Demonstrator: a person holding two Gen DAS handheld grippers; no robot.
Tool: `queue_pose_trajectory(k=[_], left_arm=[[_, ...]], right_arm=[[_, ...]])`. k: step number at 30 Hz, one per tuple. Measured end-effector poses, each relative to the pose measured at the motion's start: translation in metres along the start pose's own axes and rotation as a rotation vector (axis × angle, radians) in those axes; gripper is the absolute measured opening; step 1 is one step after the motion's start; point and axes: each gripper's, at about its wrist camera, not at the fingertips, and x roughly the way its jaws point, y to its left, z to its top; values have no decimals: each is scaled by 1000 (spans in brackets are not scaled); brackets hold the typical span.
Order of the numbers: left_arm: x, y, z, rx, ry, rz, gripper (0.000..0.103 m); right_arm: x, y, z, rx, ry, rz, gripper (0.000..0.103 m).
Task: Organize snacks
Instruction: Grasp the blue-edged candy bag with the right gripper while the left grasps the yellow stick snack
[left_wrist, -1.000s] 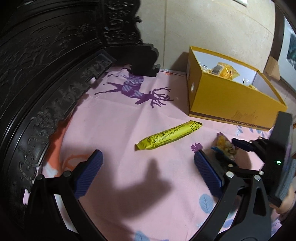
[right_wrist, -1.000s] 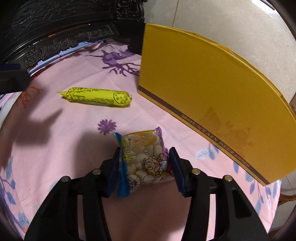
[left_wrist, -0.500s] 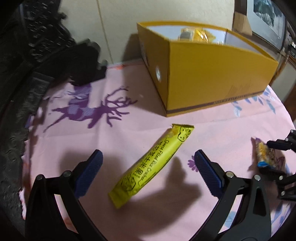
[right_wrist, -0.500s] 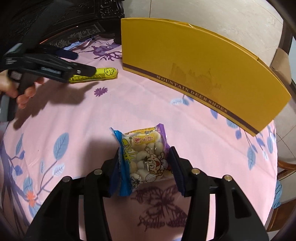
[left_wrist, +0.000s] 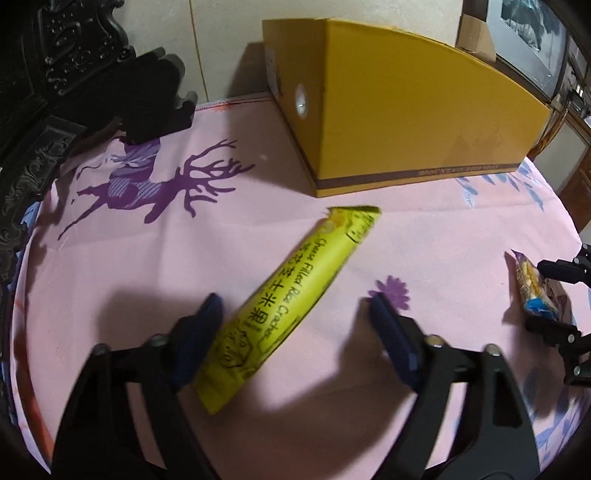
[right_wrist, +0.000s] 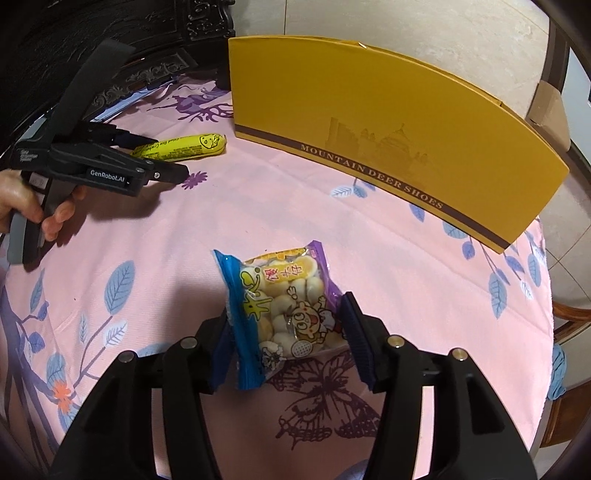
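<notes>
A long yellow rice cracker packet (left_wrist: 295, 295) lies on the pink tablecloth (left_wrist: 258, 229), its near end between the fingers of my open left gripper (left_wrist: 295, 314); the left finger is close to it. It also shows in the right wrist view (right_wrist: 181, 147). My right gripper (right_wrist: 284, 321) is shut on a clear biscuit bag with blue and purple ends (right_wrist: 280, 310) and holds it above the cloth. That bag shows at the right edge of the left wrist view (left_wrist: 535, 291). The yellow shoe box (left_wrist: 399, 110) stands behind; its open top is hidden.
Dark carved wooden furniture (left_wrist: 44, 92) borders the table on the left and back. The table's round edge curves away on the right (right_wrist: 546, 295). A wooden chair (right_wrist: 569, 317) stands beyond it. The box's long side (right_wrist: 388, 140) faces the right gripper.
My left gripper has moved forward and down over the yellow packet, which now lies between its fingers. My right gripper has held the biscuit bag and pulled back from the box.
</notes>
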Motion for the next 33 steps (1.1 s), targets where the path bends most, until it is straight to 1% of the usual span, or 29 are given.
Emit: queue_pose_trajectory(k=[1,2,3,6,7,8,10,13,21,27,31,32,33], left_arm=[[-2,-4,-1,0,-4,5,66],[-3,-6,-2,-3,-7,8,63],[-4,-9,-3,-12,-9,9,56],[-9,-17,-6,-21,-18,29,46],[-9,-20,-7,-22,-21,35,39],[-10,-23,-7,-24,-23,36,36],[-11,-28,-7,-24,-25,43,25],[-14,-35,-8,-33,-25,40,23],[-32,-60,-16,-37,-23,1,23],[-51,-79,-18,-41,-35,-5,23],[-68,-87,-15,-38,-59,-11,23],[-72,-88,-14,-36,-66,-10,23],[-78,-89,-13,-38,-77,-11,23]], right_arm=[[0,0,0,2,1,0,55],[0,0,1,4,4,0,55],[0,0,1,3,6,1,56],[0,-1,1,-7,11,2,55],[-1,-1,0,-9,12,-1,55],[-1,-1,0,-10,15,-5,55],[-2,-1,-1,-7,20,-11,53],[-3,-2,-3,6,23,-16,51],[-17,-9,-15,39,35,-20,45],[-30,-15,-23,73,31,-26,41],[-44,-20,-27,100,15,-29,38],[-49,-21,-28,104,9,-25,33],[-52,-21,-28,103,8,-31,22]])
